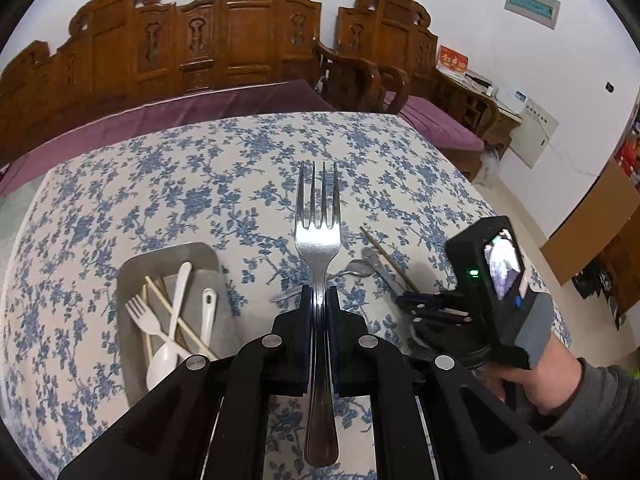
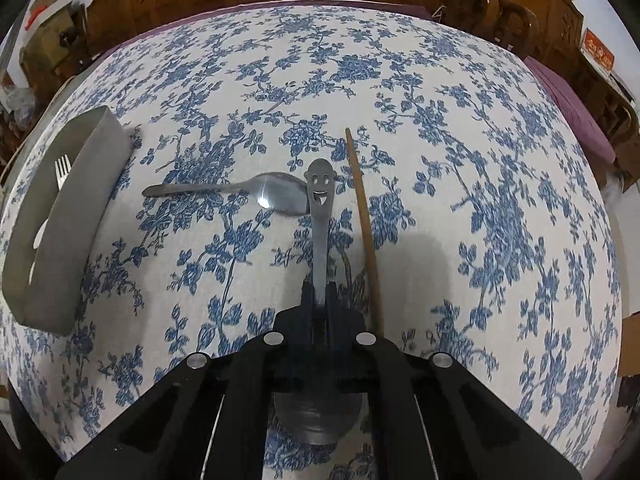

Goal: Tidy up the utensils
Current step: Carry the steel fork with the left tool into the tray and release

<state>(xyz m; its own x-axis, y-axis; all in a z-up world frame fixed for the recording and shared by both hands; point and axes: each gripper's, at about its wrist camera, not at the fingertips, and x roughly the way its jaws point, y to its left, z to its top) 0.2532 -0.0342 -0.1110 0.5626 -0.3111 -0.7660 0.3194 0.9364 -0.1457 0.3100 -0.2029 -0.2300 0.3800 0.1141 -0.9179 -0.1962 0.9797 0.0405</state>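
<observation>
The left gripper point(image 1: 319, 300) clamps a steel fork point(image 1: 318, 236), its handle partly hidden. The right gripper point(image 2: 319, 300) grips a smiley-handled spoon point(image 2: 320, 208), bowl obscured.

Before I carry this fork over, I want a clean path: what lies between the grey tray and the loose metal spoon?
Only bare flowered tablecloth between tray and spoon, seen in the right wrist view.

no readable text, wall signs blurred
</observation>
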